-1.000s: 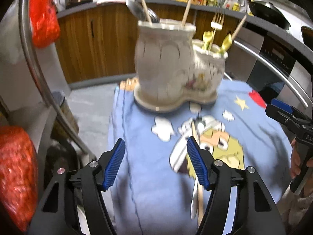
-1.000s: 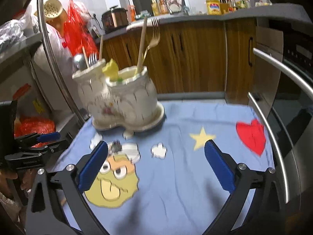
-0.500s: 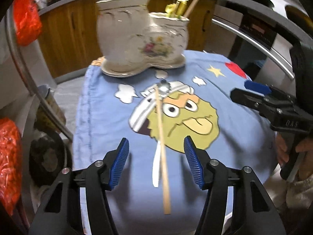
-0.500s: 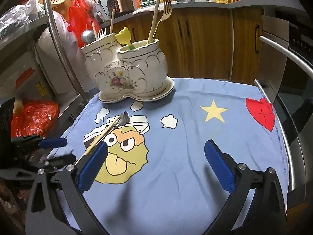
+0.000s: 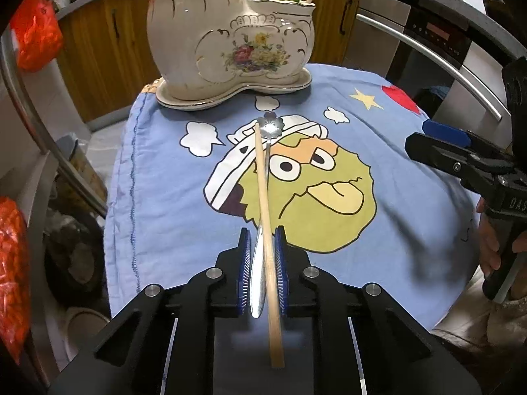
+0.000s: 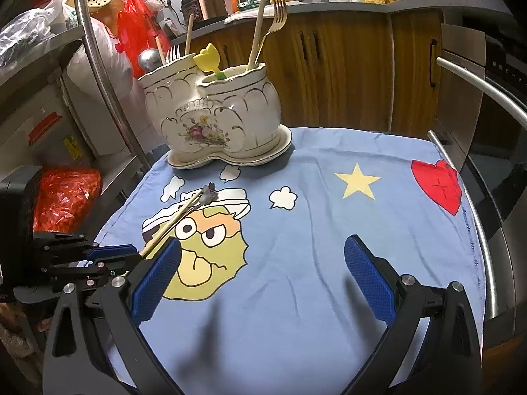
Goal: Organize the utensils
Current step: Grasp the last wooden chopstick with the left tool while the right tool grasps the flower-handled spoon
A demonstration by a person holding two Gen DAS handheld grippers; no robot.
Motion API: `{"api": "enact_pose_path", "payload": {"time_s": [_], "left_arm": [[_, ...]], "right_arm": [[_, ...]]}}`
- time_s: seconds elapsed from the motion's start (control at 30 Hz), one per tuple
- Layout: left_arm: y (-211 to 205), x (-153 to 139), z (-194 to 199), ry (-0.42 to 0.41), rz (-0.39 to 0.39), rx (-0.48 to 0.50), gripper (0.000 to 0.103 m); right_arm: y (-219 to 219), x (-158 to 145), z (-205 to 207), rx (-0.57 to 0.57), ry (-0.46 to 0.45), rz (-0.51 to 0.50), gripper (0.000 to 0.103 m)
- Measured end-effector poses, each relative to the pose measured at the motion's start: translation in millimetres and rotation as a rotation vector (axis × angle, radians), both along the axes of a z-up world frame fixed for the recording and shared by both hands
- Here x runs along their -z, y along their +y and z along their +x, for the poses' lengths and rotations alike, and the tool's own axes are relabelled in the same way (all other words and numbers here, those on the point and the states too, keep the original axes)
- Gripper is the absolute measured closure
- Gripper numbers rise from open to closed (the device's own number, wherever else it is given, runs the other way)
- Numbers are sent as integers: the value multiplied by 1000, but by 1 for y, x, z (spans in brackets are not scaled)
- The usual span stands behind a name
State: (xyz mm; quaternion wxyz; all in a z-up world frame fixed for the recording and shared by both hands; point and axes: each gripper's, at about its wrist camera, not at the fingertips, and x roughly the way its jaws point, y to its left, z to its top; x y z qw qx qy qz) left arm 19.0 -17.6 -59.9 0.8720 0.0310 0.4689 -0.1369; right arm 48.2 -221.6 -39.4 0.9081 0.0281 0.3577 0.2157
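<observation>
A wooden chopstick (image 5: pixel 263 184) and a metal spoon (image 5: pixel 257 283) with a flower-shaped handle end lie side by side on the blue cartoon cloth (image 5: pixel 164 204). My left gripper (image 5: pixel 262 256) is closing, with both between its blue pads, which touch them at the near end. In the right wrist view the chopstick (image 6: pixel 174 220) runs from the left gripper (image 6: pixel 112 253) toward the holder. The white floral ceramic utensil holder (image 5: pixel 230 33) stands at the cloth's far edge with forks, chopsticks and a yellow utensil in it. My right gripper (image 6: pixel 263 276) hovers open over the cloth, holding nothing.
Wooden cabinets (image 6: pixel 346 65) and a counter stand behind the holder. An oven with steel handles (image 6: pixel 477 92) is to the right. Red bags (image 6: pixel 66 197) and a curved metal rail (image 6: pixel 98 75) are on the left. A hand (image 5: pixel 494 250) holds the right gripper.
The left gripper moved down and forward over the chopstick and spoon, and its jaws went from wide apart to narrow around them. The right gripper dipped slightly and stayed open.
</observation>
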Motion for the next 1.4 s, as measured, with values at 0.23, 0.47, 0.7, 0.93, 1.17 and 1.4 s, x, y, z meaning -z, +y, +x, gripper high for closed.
{"api": "enact_pose_path", "payload": {"time_s": [0.23, 0.47, 0.7, 0.93, 1.17, 1.4], "left_arm": [[5, 0, 2, 10, -31, 0, 96], [11, -7, 0, -16, -61, -11, 96], [37, -16, 2, -58, -80, -70, 96], [59, -16, -3, -67, -135, -98, 96], [67, -17, -8, -78, -177, -88, 96], [73, -17, -11, -76, -212, -76, 97]], "right_arm": [[7, 1, -2, -17, 3, -7, 6], [16, 5, 0, -35, 43, 2, 6], [46, 6, 2, -58, 115, 11, 21], [78, 12, 16, -34, 150, -17, 52], [111, 23, 27, -53, 224, -27, 62], [144, 25, 26, -73, 143, -191, 65]]}}
